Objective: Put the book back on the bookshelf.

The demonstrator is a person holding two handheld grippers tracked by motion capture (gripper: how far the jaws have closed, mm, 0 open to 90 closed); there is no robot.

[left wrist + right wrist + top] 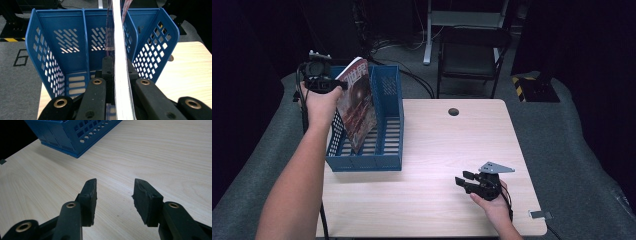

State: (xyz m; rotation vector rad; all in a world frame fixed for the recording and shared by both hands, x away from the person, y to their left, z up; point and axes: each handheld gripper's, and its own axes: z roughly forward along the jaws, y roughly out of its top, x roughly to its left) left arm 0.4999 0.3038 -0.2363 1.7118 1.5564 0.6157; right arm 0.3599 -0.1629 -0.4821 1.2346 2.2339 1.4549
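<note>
A blue plastic file rack (389, 125) with perforated walls stands on the left part of the wooden table (442, 150). A magazine (356, 107) with a dark red cover stands tilted inside it, its lower edge on the rack's floor. My left gripper (343, 85) is shut on the magazine's top edge, held above the rack's far left corner. In the left gripper view the white page edges of the magazine (120, 62) run straight up between the jaws, over the rack (62, 50). My right gripper (464, 179) rests open on the table's near right, nothing between its fingers (88, 195).
A corner of the rack (75, 135) lies ahead of the right gripper. A round cable hole (453, 111) sits near the table's far edge. A black chair (472, 55) and cables stand on the grey floor behind the table.
</note>
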